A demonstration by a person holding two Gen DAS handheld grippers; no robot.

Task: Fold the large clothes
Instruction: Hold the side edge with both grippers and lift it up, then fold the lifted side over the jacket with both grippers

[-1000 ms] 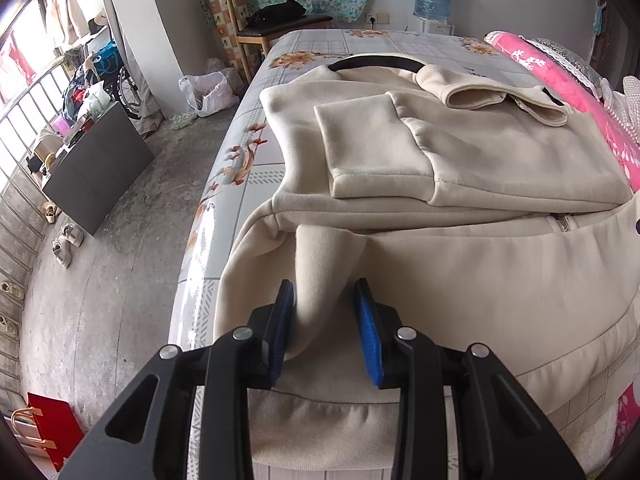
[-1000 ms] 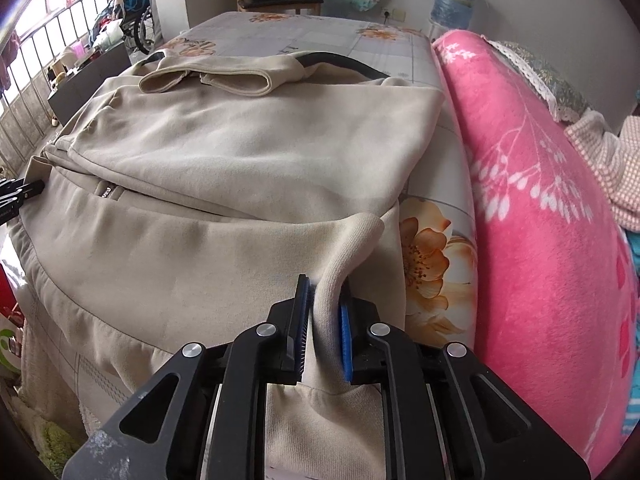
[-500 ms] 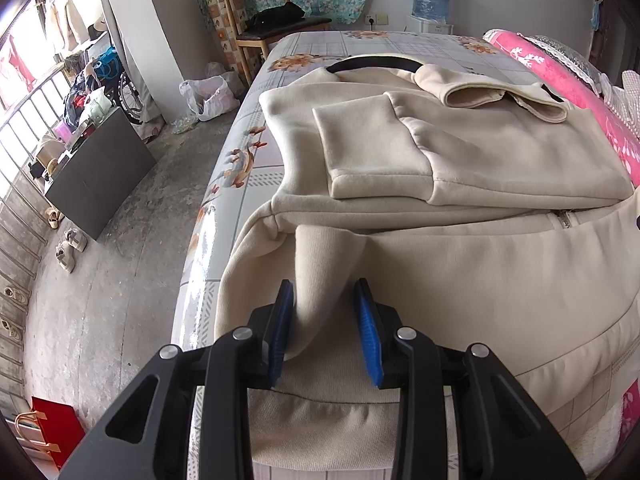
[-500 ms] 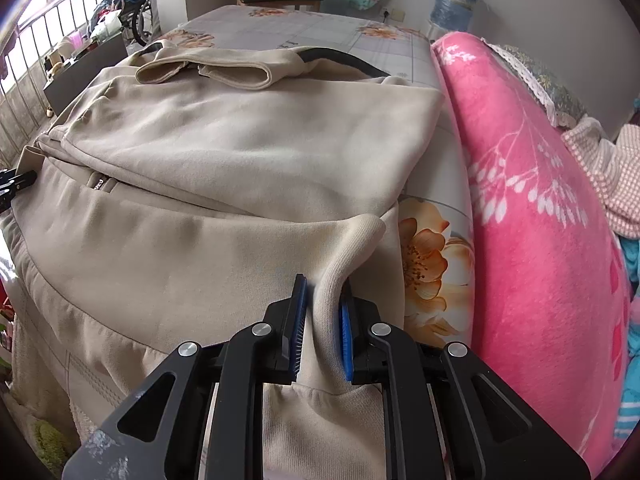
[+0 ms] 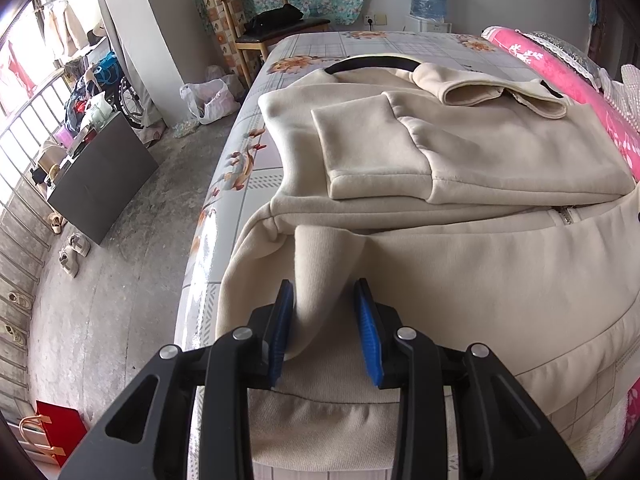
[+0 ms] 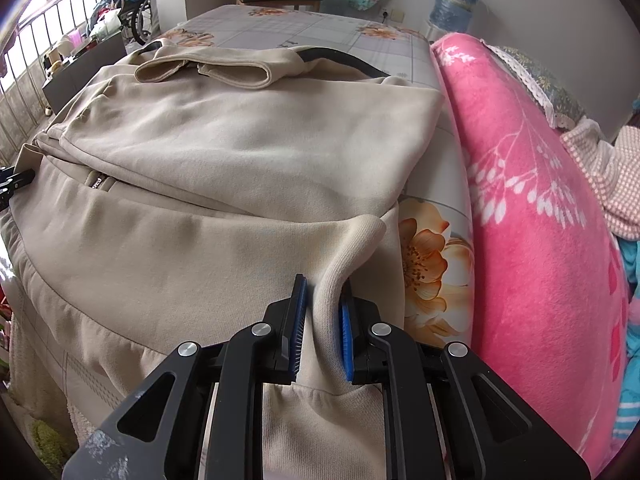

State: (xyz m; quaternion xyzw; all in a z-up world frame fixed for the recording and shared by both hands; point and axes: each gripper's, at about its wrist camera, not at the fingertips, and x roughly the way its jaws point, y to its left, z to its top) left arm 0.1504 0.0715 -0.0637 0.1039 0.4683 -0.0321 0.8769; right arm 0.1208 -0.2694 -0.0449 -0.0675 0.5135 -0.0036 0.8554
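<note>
A large beige zip sweatshirt (image 5: pixel 460 168) lies on the bed with both sleeves folded across its chest. It also shows in the right wrist view (image 6: pixel 240 152). My left gripper (image 5: pixel 325 332) stands at the hem's left corner; a raised fold of hem sits between its blue pads, touching the left pad with a gap at the right one. My right gripper (image 6: pixel 322 330) stands at the hem's right corner, its pads close around a ridge of hem cloth. The left gripper's tip shows at the far left edge of the right wrist view (image 6: pixel 14 184).
The bed sheet (image 5: pixel 400 44) is grey with orange flowers. A rolled pink blanket (image 6: pixel 532 216) lies along the bed's right side. Left of the bed is concrete floor (image 5: pixel 132 240) with a dark cabinet (image 5: pixel 100 176), shoes, a red bag (image 5: pixel 52 436). A wooden chair (image 5: pixel 264 12) stands beyond the bed.
The right gripper's pads have spread slightly around the hem ridge. Both grippers have shifted a little forward over the hem. The sweatshirt lies as before.
</note>
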